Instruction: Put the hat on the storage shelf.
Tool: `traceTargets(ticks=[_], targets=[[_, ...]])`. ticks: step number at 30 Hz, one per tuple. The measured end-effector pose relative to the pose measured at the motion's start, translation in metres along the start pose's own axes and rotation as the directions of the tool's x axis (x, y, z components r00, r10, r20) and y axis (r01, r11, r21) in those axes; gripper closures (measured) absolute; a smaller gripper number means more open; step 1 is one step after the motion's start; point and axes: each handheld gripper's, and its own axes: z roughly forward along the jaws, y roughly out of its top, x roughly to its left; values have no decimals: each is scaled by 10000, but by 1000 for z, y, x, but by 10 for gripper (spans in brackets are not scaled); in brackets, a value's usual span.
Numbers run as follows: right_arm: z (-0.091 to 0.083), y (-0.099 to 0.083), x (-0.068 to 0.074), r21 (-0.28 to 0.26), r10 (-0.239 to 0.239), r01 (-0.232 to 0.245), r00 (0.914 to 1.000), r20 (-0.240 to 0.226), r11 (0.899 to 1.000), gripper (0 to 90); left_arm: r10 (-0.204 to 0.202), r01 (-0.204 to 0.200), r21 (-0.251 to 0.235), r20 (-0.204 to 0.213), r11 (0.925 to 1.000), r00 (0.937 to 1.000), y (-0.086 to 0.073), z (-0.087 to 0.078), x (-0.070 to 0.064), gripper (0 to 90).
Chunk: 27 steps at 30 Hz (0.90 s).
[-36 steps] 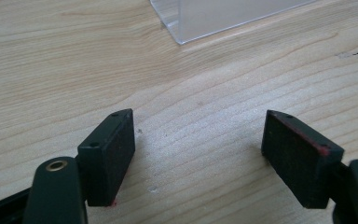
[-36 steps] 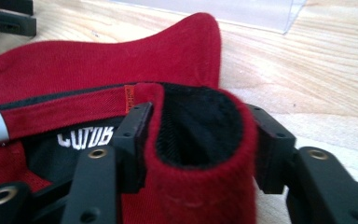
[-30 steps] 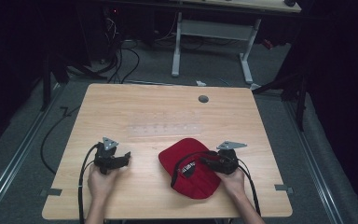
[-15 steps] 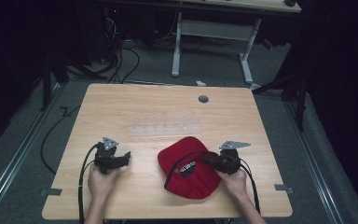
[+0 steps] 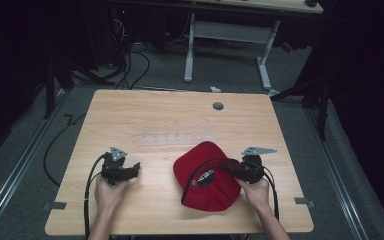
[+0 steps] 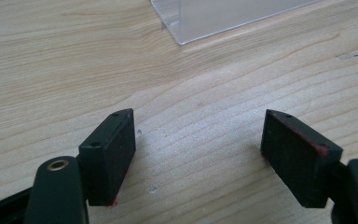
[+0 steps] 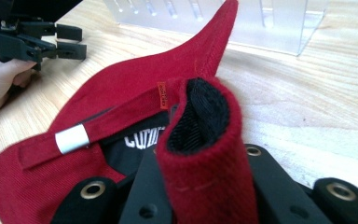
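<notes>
Left hand (image 5: 109,192) low over the bench (image 5: 155,120), wrapped round left gripper (image 5: 132,170); forearm entering from bottom edge. Fingers (image 6: 109,156) spread wide, nothing between them, tips just above the wood. Right hand (image 5: 254,191) holding right gripper (image 5: 226,166), pointed toward the left. Its fingers (image 7: 151,186) pressed against a fold of red cap (image 5: 207,177); apparently clamped on it, though the fabric hides the tips. Cables looping back from both grippers toward the wrists.
</notes>
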Motion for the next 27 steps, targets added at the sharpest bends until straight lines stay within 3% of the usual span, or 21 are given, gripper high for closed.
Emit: traceTargets(ticks=[7,17,21,27], targets=[[-5,5,0,-130,57,-58,10000,-76,9999,836,192,-192,-12,100,9998,9998,-2,-2,-3,283],[-10,7,-2,-159,284,-286,9995,-156,9995,836,629,-635,68,696,9980,9956,-6,-9,-19,286],[-12,8,-4,-164,411,-414,9990,-172,9990,836,706,-701,-80,1038,9975,9921,-5,-14,-27,280],[-16,15,-1,-277,243,-247,9996,-128,9993,836,913,-861,-398,1549,9955,9837,-5,-23,-40,279]])
